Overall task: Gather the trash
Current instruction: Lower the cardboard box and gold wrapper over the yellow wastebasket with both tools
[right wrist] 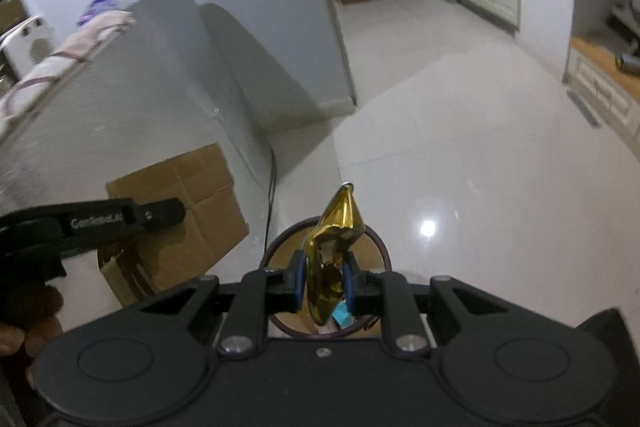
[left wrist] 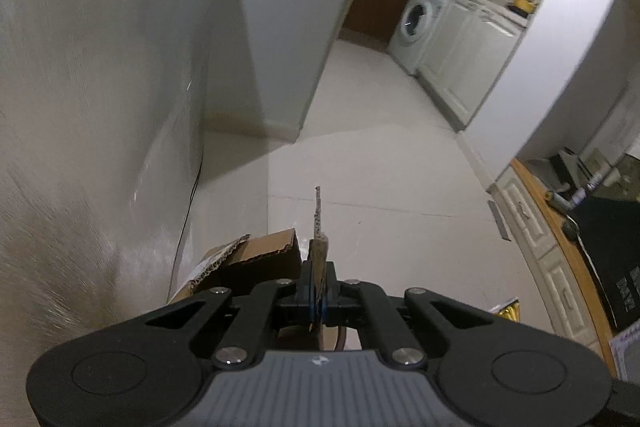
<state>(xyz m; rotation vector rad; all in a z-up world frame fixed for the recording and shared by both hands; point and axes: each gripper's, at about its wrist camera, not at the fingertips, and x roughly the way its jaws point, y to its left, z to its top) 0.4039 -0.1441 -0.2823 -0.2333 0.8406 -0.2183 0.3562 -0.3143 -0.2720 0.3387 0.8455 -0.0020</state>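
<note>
The right gripper (right wrist: 325,277) is clamped on a crumpled gold foil wrapper (right wrist: 334,247), its blue-padded fingers (right wrist: 298,277) pressing the foil from both sides. The wrapper's long axis runs straight out along the fingers, its pointed tip leading past them. Directly beneath and just beyond those fingers sits a round waste bin (right wrist: 384,247) with a dark rim, standing on the white tiled floor (right wrist: 460,147); some scraps, one of them teal, show inside it. So the foil hangs over the bin's mouth, and the coming move most likely turns on that vertical line-up: the wrapper is above the opening rather than beside it.

The left gripper (left wrist: 318,291) is fully closed on a thin speckled strip of scrap (left wrist: 318,215), seen edge-on and poking forward between its fingers. In the right wrist view that gripper enters from the left, over a cardboard box (right wrist: 188,195) that stands beside the bin against the wall, so it lies off to one side of the opening. A curved dark edge just under its fingers may be the bin's rim, but that is unclear.

By this reading the right hand is the nearer to the drop; the left probably needs to shift across before its strip is over the opening.
</note>
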